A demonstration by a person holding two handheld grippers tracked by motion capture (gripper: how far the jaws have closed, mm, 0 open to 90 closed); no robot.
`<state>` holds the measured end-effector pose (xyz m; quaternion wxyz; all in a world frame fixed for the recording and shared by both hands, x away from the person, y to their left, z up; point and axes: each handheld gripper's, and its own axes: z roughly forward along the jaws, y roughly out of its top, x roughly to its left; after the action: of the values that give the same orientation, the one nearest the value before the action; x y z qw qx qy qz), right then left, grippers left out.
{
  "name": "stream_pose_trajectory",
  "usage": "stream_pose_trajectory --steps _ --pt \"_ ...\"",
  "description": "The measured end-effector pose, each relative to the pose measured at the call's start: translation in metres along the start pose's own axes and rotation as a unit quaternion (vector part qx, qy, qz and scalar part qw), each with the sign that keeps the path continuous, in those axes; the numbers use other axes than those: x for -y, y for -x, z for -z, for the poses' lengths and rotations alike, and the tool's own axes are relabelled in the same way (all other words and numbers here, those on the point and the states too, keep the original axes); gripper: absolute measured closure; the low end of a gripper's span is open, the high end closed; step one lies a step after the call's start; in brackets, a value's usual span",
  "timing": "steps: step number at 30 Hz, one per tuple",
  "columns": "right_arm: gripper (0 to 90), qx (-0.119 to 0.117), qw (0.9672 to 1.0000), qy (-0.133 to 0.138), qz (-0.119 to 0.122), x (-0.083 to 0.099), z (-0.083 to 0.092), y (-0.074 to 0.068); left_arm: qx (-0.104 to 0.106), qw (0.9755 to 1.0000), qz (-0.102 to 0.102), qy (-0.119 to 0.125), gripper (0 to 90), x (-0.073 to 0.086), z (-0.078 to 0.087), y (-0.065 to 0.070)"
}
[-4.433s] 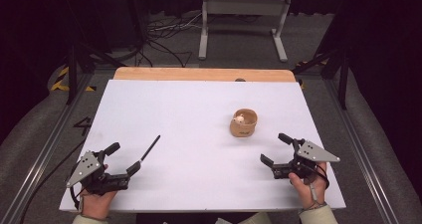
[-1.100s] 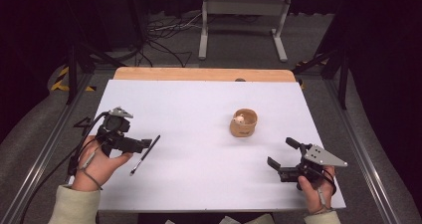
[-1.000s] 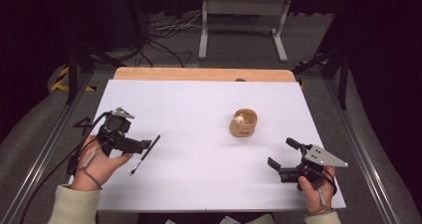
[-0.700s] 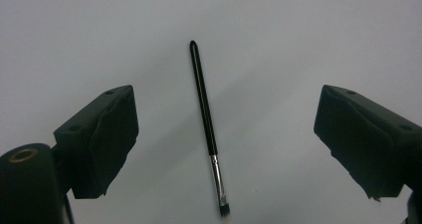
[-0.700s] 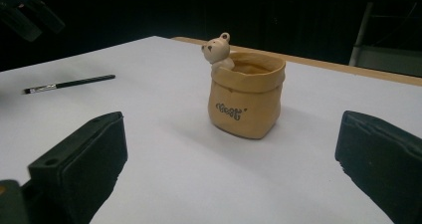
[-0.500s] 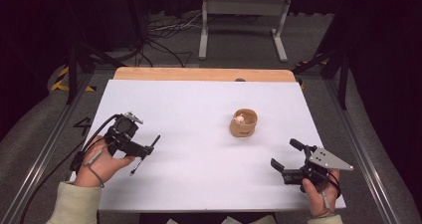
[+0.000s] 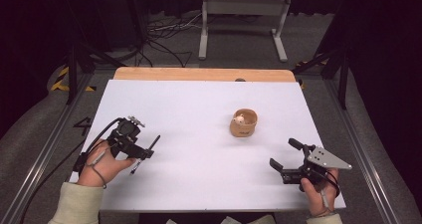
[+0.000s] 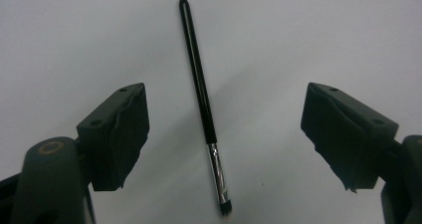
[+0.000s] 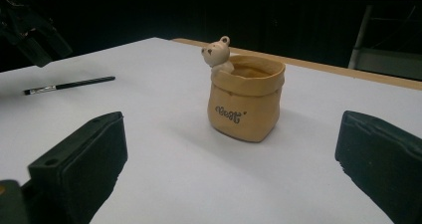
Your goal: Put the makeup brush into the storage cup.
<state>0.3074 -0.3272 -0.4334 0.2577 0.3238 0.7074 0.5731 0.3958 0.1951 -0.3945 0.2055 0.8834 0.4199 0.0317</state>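
The left gripper (image 8: 224,134) is spread, its jaws have just been closing, and the brush (image 8: 201,99) lies untouched between them.

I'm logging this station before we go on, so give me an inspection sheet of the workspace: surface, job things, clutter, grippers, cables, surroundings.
Surface: white table top, wooden strip at the far edge.
Job's things: thin black brush lying flat; tan bag-shaped pot with a small bear at its rim, upright.
Clutter: nothing seen.
Grippers: left gripper over the brush, jaws have just been closing, pads not touching it; right gripper open, facing the pot, apart from it.
Cables: black cable trailing from the left gripper.
Surroundings: dark floor, loose wires, metal stand.
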Motion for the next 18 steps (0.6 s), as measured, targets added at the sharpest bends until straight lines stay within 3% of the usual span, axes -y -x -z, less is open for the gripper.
stream_pose_trajectory --steps 5,13,18 --pt "0.2 -0.002 1.0 0.002 0.001 -0.001 0.001 -0.001 0.012 0.9998 0.006 -0.012 22.7 0.001 -0.007 -0.002" --pt "0.2 -0.006 1.0 -0.001 0.007 -0.001 0.001 -0.001 0.011 0.9994 -0.001 -0.032 28.3 0.001 -0.016 -0.001" --pt "0.2 -0.006 0.9999 0.005 0.006 -0.002 0.002 -0.001 0.006 0.9984 0.006 -0.057 33.5 0.002 -0.025 -0.002"
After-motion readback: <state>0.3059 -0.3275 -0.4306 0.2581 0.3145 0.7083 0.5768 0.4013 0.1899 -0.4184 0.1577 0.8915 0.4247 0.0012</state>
